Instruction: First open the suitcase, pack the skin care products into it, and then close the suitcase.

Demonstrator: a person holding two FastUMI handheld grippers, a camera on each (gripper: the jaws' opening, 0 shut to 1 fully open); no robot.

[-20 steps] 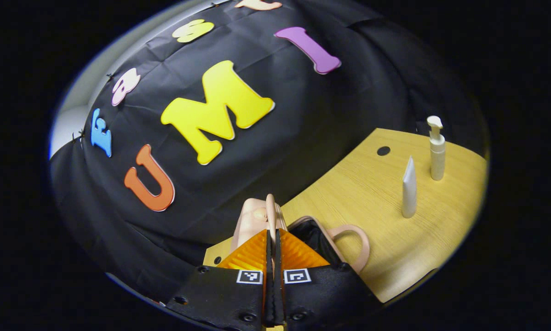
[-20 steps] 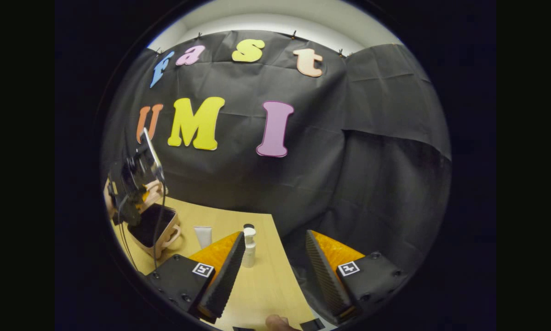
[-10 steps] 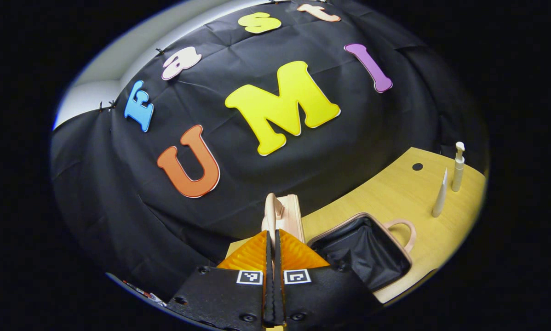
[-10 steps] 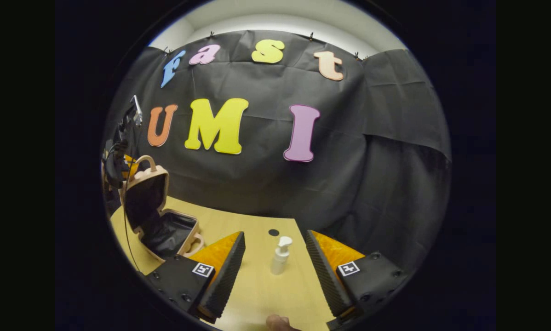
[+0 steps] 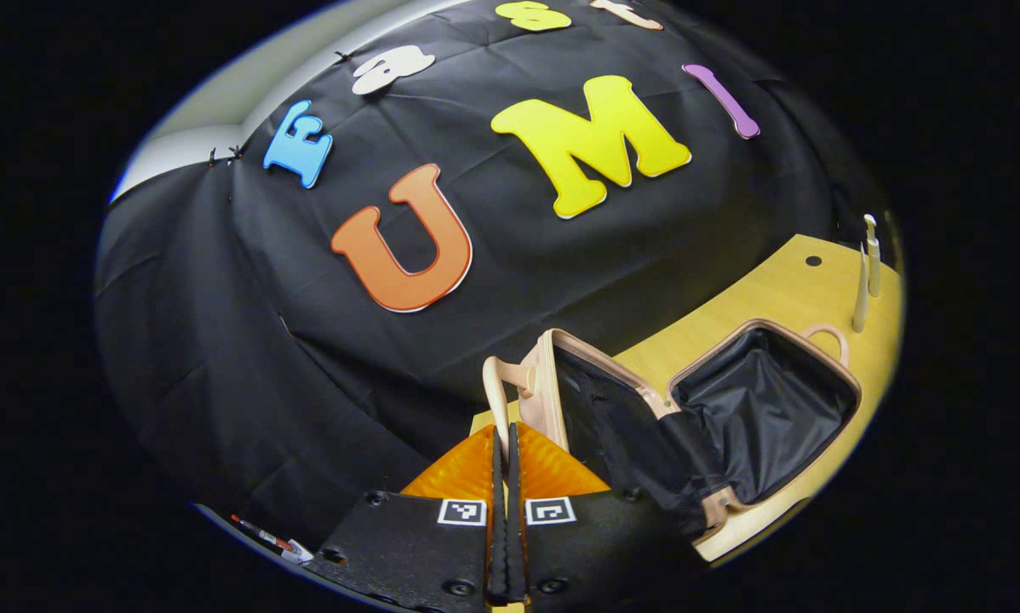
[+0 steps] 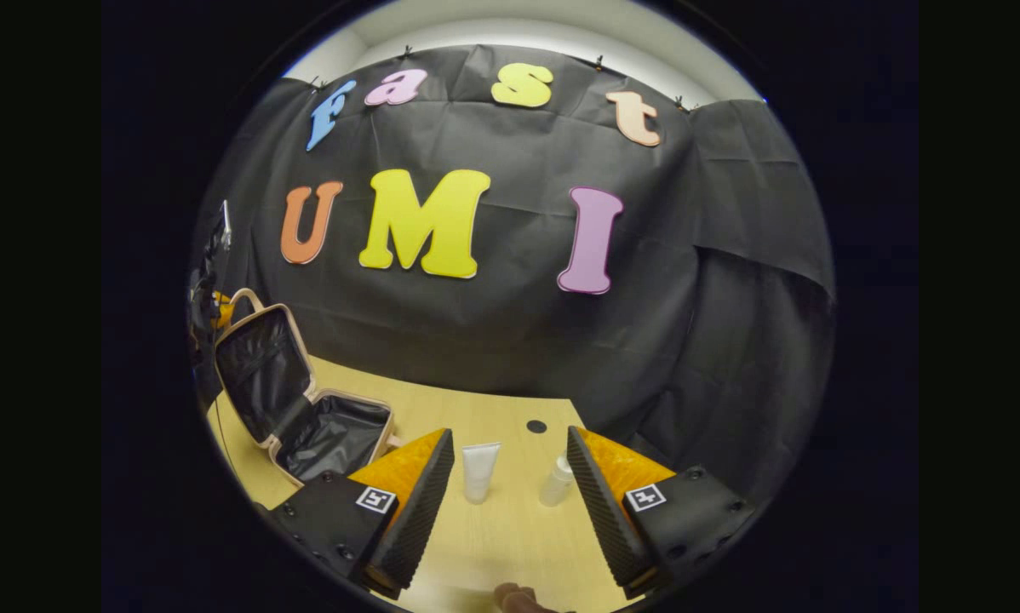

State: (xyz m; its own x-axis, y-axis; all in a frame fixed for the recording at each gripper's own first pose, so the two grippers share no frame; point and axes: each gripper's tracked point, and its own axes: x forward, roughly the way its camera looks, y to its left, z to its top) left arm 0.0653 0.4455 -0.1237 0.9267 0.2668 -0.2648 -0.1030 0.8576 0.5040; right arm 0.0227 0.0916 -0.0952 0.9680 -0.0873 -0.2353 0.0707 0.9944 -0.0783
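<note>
A pink suitcase (image 5: 714,511) with black lining lies open on the wooden table (image 5: 765,294), its lid (image 5: 547,400) raised near upright. My left gripper (image 5: 503,436) is shut on the lid's handle (image 5: 491,387). A white tube (image 5: 859,294) and a white pump bottle (image 5: 873,255) stand beyond the case. In the right gripper view, the right gripper (image 6: 510,477) hangs open above the table, with the tube (image 6: 480,471) and the pump bottle (image 6: 555,481) standing apart between and beyond its fingers. The suitcase (image 6: 265,440) lies far left, where the left gripper (image 6: 208,289) holds the lid.
The black cloth wall rises right behind the table (image 6: 510,545). A dark round hole (image 6: 536,426) sits in the tabletop behind the bottle. A fingertip of the hand (image 6: 514,598) holding the right gripper shows at the bottom edge.
The left gripper has swung the lid up and back by its handle, so the case now gapes wide. The right gripper turned left, bringing the tube and bottle between its fingers.
</note>
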